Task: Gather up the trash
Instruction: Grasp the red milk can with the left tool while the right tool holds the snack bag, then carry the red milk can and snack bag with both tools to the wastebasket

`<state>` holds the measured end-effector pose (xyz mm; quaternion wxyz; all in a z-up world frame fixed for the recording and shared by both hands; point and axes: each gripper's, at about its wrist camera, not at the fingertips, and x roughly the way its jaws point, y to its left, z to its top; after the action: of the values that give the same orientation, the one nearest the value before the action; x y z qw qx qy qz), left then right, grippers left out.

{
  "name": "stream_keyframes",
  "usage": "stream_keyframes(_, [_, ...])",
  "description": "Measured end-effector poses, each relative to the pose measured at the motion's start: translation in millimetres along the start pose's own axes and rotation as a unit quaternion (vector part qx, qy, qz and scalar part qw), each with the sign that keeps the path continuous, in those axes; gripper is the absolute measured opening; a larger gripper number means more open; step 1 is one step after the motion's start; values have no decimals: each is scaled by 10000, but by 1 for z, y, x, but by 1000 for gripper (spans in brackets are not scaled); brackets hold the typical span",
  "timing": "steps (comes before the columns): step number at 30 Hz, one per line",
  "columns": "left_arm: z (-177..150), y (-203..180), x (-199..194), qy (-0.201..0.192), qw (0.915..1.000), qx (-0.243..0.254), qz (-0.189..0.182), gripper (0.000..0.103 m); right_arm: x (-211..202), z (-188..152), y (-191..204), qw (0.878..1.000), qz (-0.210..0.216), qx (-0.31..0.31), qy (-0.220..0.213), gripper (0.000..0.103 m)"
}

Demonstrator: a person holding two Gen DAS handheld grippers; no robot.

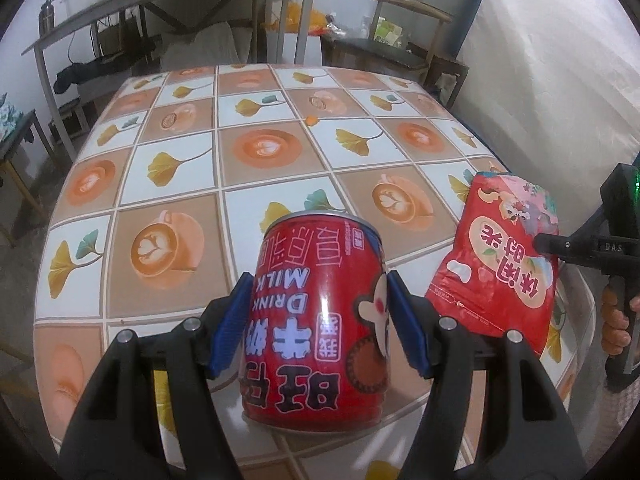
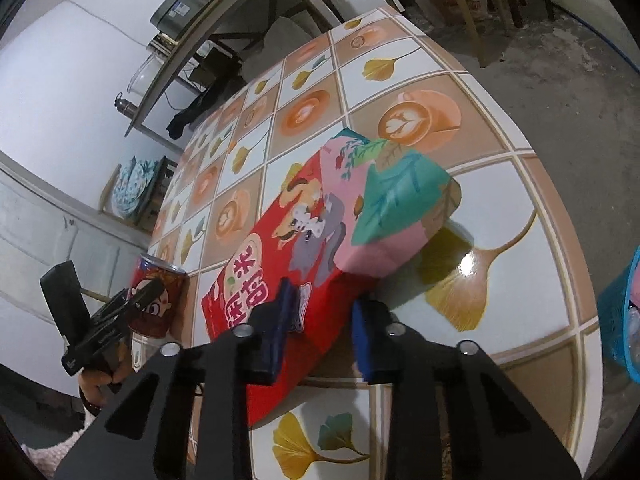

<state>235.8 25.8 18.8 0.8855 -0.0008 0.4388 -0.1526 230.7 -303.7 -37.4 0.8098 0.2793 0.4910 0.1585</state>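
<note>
gripping both pieces of trash at once, one per hand, probably to carry them off together; the left gripper (image 1: 318, 320) has its blue pads on either side of the red milk can (image 1: 316, 320), lifted off the tiled table (image 1: 180, 168); the right gripper (image 2: 320, 332) pinches the snack bag (image 2: 320, 232) by its lower edge; a blue basket (image 2: 620, 312) sits just beside the table, likely the bin.

The can (image 1: 316, 320) stands on the counter (image 1: 200, 168) near its front edge, and the snack bag (image 1: 496, 256) is just beside it on the right. A basket (image 2: 618, 312) is past the counter's right edge.
</note>
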Motion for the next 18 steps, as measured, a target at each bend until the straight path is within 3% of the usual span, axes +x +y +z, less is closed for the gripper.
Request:
stream_keyframes(8, [-6, -7, -7, -148, 9996, 178, 128, 63, -17, 0, 5, 9989, 408, -16, -211, 12])
stream_keyframes(18, [-6, -18, -23, -478, 9968, 528, 361, 62, -38, -3, 7, 9965, 756, 31, -350, 10])
